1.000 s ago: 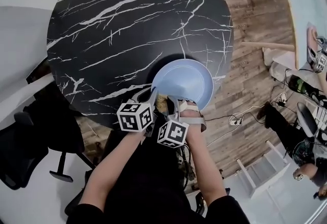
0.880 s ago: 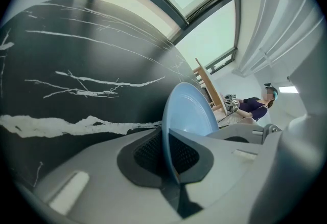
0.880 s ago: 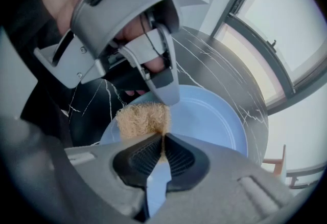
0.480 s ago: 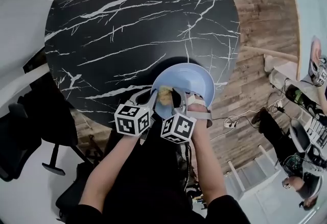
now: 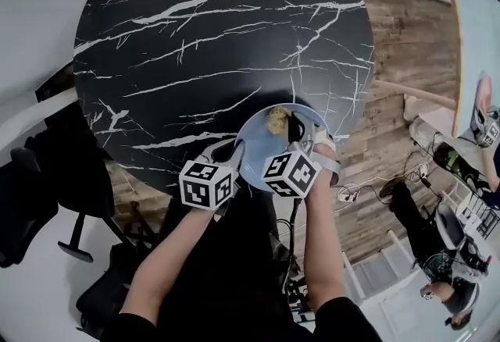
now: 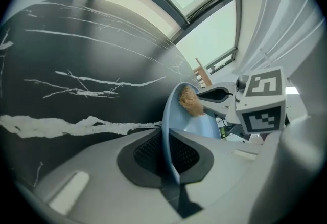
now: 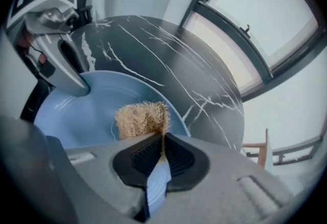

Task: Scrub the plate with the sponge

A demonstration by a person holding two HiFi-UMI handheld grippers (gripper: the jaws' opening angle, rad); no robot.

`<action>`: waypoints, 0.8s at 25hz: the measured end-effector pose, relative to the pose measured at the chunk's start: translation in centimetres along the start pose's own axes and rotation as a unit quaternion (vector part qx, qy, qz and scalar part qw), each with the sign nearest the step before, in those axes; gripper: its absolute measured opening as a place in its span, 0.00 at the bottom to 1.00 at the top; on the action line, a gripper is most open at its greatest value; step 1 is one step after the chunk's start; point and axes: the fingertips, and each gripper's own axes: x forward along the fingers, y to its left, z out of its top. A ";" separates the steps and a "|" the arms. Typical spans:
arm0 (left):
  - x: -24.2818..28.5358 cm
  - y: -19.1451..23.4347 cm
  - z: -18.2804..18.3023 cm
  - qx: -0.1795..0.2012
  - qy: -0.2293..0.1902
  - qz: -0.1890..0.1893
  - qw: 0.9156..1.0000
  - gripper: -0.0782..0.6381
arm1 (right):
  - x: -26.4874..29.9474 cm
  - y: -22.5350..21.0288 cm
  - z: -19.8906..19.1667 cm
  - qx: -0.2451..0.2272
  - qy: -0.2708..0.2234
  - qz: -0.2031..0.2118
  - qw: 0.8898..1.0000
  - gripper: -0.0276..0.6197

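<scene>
The left tool [image 6: 168, 155] is closed on the near rim of the light blue plate [image 5: 254, 151], with the rim pinched between its ribbed pads. The plate sits at the near edge of the black marbled counter [image 5: 211, 44] and partly overhangs the edge. Whether it rests on the counter cannot be determined. The right tool [image 7: 161, 150] is clamped on the tan fibrous sponge [image 7: 142, 118]. The sponge bears against the plate's inner face, close to the far rim.

light: bright daylight from windows [image 7: 265, 18] | edges: fisheye-warped, dark corners
</scene>
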 end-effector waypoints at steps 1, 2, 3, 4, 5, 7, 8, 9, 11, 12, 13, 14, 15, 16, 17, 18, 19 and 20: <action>0.0 0.0 0.0 -0.003 -0.002 0.000 1.000 0.13 | 0.1 -0.9 -0.7 0.013 0.007 -0.007 1.000 0.08; 0.0 0.1 0.0 -0.005 -0.004 0.000 1.000 0.13 | 0.1 -1.5 -1.3 0.029 0.010 -0.010 0.999 0.08; 0.0 0.1 0.1 -0.007 -0.006 0.000 1.000 0.13 | 0.1 -1.9 -1.8 0.044 0.010 -0.010 0.999 0.08; -0.1 0.2 0.1 -0.009 -0.007 0.000 1.000 0.13 | 0.0 -2.1 -2.1 0.057 0.008 -0.009 0.998 0.08; -0.1 0.2 0.1 -0.011 -0.008 0.000 1.000 0.13 | -0.1 -2.1 -2.4 0.064 0.007 -0.011 0.998 0.08; -0.1 0.3 0.0 -0.016 -0.008 0.001 1.000 0.13 | -0.2 -1.9 -2.7 0.062 0.008 -0.020 0.998 0.08; -0.1 0.3 0.0 -0.018 -0.009 0.001 1.000 0.13 | -0.3 -1.6 -2.7 0.055 0.009 -0.025 0.998 0.08; -0.1 0.3 0.0 -0.019 -0.009 0.001 1.000 0.13 | -0.4 -1.2 -2.7 0.047 0.010 -0.028 0.998 0.08; -0.1 0.3 -0.2 -0.021 -0.009 0.002 1.000 0.13 | -0.8 -0.1 -2.5 0.038 0.009 -0.026 0.999 0.07; -0.2 0.3 -0.2 -0.023 -0.009 0.002 1.000 0.13 | -1.1 0.7 -2.3 0.035 0.006 -0.022 0.999 0.07; -0.3 0.4 -0.3 -0.025 -0.009 0.003 1.000 0.13 | -1.4 1.5 -2.2 0.031 0.003 -0.018 0.999 0.07; -0.3 0.4 -0.3 -0.026 -0.010 0.004 1.000 0.13 | -1.7 2.4 -2.0 0.025 0.000 -0.013 1.000 0.07; -0.3 0.4 -0.3 -0.028 -0.010 0.004 1.000 0.13 | -2.0 3.3 -1.9 0.018 -0.003 -0.007 1.000 0.07; -0.3 0.4 -0.3 -0.029 -0.009 0.004 1.000 0.13 | -2.4 4.2 -1.8 0.010 -0.006 0.000 1.000 0.07; -0.3 0.4 -0.3 -0.029 -0.009 0.003 1.000 0.13 | -2.7 5.2 -1.7 0.000 -0.009 0.007 1.000 0.07; -0.4 0.4 -0.3 -0.028 -0.008 0.002 1.000 0.13 | -3.1 6.2 -1.7 -0.012 -0.011 0.015 1.000 0.07; -0.4 0.4 -0.3 -0.026 -0.008 0.002 1.000 0.13 | -3.5 7.3 -1.8 -0.024 -0.013 0.022 0.999 0.07; -0.4 0.4 -0.2 -0.025 -0.007 0.002 1.000 0.13 | -3.8 8.2 -1.9 -0.036 -0.015 0.029 0.999 0.07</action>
